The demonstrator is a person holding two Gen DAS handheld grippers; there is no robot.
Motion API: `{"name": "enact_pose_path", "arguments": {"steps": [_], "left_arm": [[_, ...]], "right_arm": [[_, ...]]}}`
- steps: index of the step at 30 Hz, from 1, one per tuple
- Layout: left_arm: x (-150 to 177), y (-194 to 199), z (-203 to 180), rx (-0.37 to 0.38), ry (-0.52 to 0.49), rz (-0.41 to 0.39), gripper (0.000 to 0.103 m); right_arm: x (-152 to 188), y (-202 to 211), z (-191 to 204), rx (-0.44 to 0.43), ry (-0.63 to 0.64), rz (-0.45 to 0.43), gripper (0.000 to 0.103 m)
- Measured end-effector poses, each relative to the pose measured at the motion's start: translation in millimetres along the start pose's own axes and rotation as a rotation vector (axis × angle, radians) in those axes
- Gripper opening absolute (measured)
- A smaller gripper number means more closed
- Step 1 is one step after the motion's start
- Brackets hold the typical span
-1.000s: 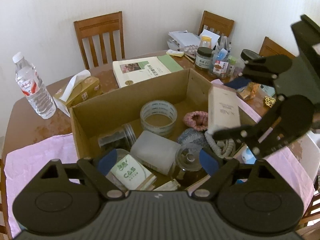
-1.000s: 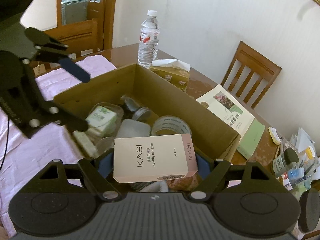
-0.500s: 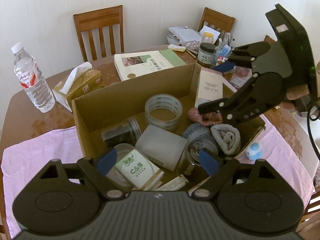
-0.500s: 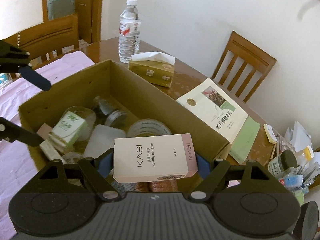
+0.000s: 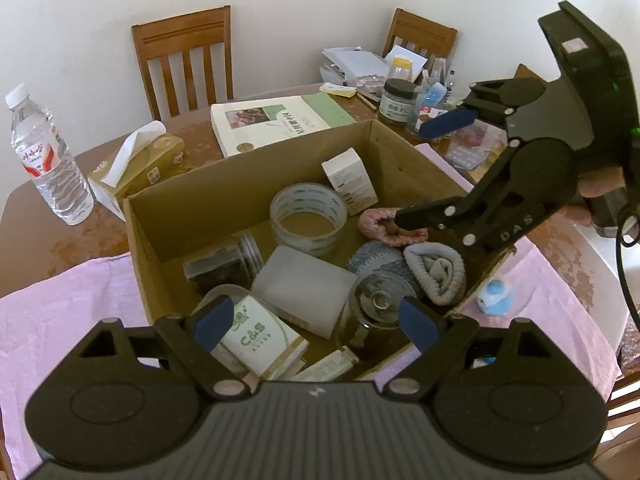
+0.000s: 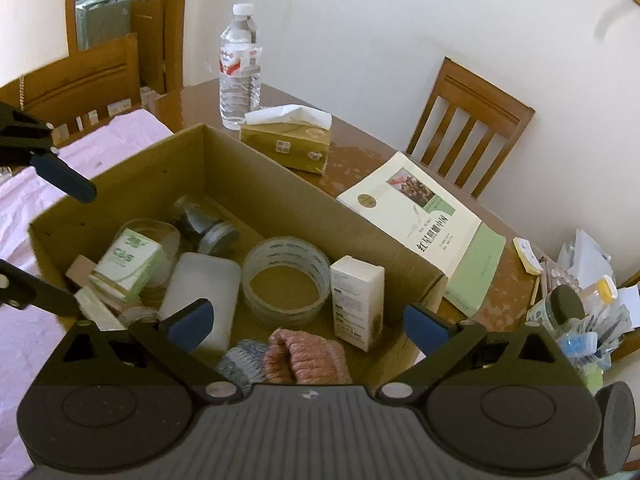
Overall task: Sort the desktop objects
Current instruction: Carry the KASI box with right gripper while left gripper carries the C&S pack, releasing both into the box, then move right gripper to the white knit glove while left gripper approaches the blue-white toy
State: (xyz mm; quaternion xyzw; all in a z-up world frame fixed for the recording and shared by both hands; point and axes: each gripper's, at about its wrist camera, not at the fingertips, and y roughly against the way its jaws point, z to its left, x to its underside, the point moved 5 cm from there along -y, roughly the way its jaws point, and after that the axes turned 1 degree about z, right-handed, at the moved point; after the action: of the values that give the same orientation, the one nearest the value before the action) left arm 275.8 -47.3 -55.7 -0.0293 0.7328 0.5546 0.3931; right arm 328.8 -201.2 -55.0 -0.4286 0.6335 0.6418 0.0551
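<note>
Both claws hang spread and empty over the cardboard box (image 6: 280, 196), the right claw (image 6: 308, 322) above the white carton (image 6: 356, 300) leaning against its wall beside the tape roll (image 6: 286, 280), while the left claw (image 5: 316, 320) waits.

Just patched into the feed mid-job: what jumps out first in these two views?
The open cardboard box packed with clutter dominates mid-table: a clear tape roll at its centre, a small white carton standing beside it. Both hand-held grippers hang open and empty over it, right and left. Outside, a water bottle and tissue box stand behind.
</note>
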Motion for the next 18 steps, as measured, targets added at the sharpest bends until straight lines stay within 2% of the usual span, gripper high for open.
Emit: {"name": "enact_pose_path", "arguments": {"steps": [8,18], "left_arm": [[15.7,14.2,-15.8,-0.018,-0.003,-0.006,0.09],[40.1,29.3,-34.5,-0.031,-0.011,-0.002,0.09]], "right_arm": [[18.3,32.5,17.7,-0.01,-0.031,-0.037,0.103],[66.1,72.4,50.4,-0.041,-0.107,-0.042,0.103]]}}
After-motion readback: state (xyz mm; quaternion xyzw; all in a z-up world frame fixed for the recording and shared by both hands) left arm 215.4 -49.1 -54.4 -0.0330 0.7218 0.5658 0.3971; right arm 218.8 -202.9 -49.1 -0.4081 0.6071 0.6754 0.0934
